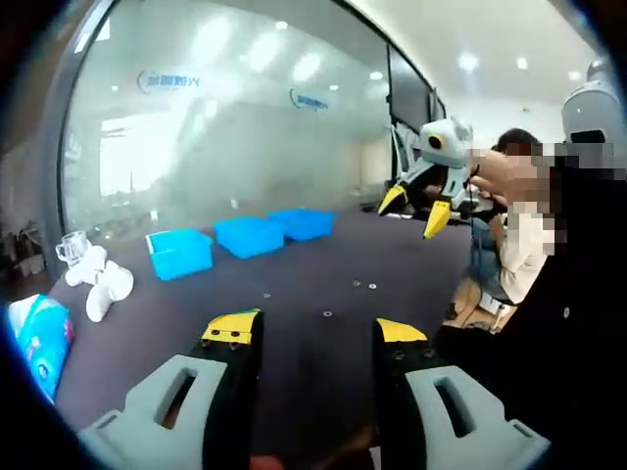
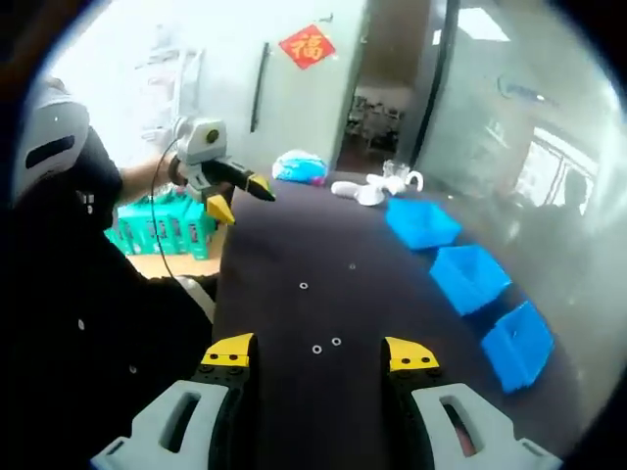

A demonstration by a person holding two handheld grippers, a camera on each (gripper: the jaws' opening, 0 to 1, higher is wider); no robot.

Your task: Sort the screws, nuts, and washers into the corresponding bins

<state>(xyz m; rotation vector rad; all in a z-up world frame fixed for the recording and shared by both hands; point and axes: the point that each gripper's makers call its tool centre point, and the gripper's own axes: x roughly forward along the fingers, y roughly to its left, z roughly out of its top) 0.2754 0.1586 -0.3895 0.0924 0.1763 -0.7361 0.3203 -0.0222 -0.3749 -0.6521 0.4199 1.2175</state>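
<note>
Left gripper point(image 1: 316, 329) and right gripper point(image 2: 320, 352) both stood jaws apart, empty, above the dark table point(image 2: 392, 294). Three blue bins point(image 2: 470, 276) lay at two o'clock; washers point(image 2: 326, 345) lay scattered between.

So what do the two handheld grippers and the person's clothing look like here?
Both the left gripper and right gripper have black jaws with yellow tips on pale grey-green slotted bodies. Seen from across, each has a light grey housing, and a thin black cable hangs from the left one. The person wears dark sleeves.
</note>
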